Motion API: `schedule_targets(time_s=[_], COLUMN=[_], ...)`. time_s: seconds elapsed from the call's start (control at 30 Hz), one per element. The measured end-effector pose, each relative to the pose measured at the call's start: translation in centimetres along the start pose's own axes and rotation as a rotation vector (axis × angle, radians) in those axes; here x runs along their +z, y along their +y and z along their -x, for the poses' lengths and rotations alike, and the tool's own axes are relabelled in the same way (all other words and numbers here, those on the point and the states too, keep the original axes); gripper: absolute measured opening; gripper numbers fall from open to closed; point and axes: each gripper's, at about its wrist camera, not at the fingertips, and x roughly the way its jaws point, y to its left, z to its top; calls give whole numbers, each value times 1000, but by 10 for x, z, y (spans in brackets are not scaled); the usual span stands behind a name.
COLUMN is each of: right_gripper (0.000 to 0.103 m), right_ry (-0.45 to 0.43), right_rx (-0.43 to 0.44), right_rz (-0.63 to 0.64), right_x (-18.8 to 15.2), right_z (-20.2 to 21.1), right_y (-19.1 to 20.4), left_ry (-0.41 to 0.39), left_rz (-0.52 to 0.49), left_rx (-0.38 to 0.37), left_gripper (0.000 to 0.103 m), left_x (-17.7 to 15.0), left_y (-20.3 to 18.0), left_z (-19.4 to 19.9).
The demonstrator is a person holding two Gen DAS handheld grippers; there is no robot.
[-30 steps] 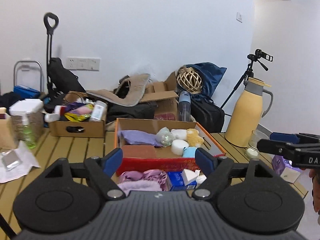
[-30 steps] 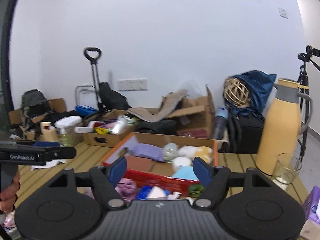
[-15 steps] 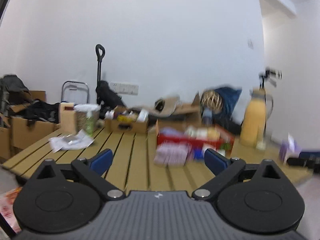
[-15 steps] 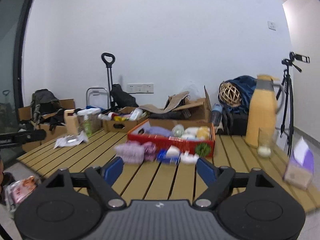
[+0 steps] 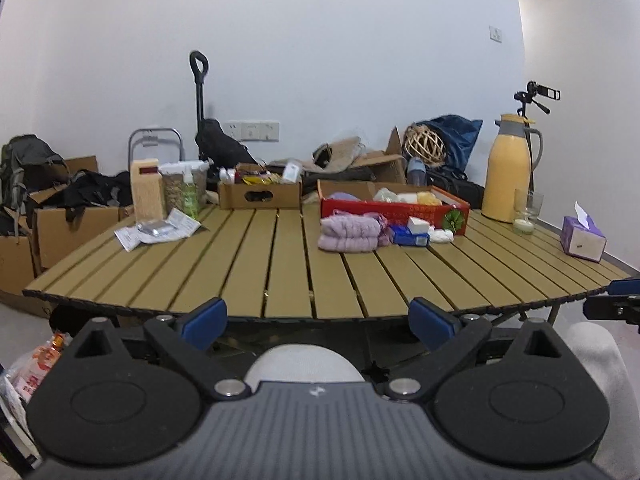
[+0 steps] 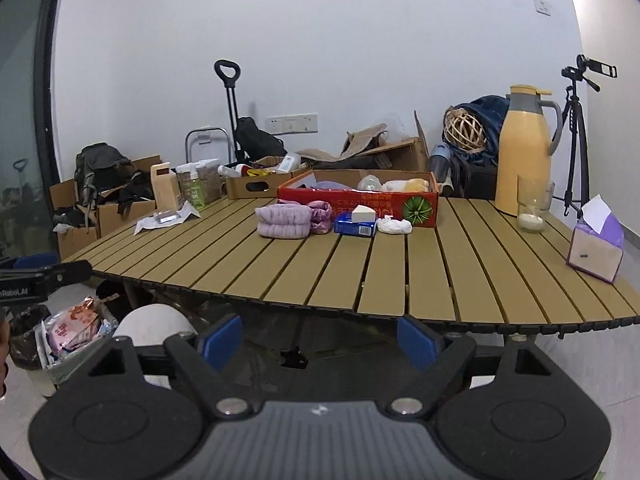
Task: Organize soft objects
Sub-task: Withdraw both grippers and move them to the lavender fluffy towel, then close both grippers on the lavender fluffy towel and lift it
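Both grippers pulled back from red cardboard box (image 6: 357, 203) to near edge of slatted wooden table (image 5: 304, 276). Left gripper (image 5: 316, 317) jaws wide apart, empty. Folded lilac knitted cloth (image 6: 285, 221), blue packet (image 6: 355, 227), crumpled white cloth (image 6: 394, 225) lie just before box. Right gripper (image 6: 320, 341) jaws apart, empty. Purple tissue box (image 6: 596, 246) far right.
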Motion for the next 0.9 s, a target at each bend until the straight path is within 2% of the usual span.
schedule_targets(time_s=[0.2,0.3,0.33,0.4,0.47,0.6,0.7,0.77,0.9], right_gripper=[84,82,78,75,66,59,56,48,39], right_ry=[52,65,64,60,61,52,70,80,82], right_rx=[-12,-2,4,18,33,76,116,143,182], right_rz=[-36,-60,-63,-68,-72,-113,-152,-163,-180], right_x=[-1,11,15,29,44,77,100,116,138], right_z=[-38,-70,-80,-108,-137,-199,-250,-285,-336], right_y=[-12,-19,-20,-21,-23,-26,-27,-24,-16], left_ry=[89,114,111,92,83,102,118,112,108], left_rz=[49,82,93,117,131,171,245,285,343], left_rx=[-35,-41,-45,-64,-73,-71,-108,-128,-159], left_gripper=[99,92,87,85,83,77,69,57,43], left_x=[-5,6,12,28,44,67,83,95,109], left_y=[0,2,2,5,7,10,17,21,27], left_z=[-45,-81,-94,-122,-150,-211,-257,-285,-327])
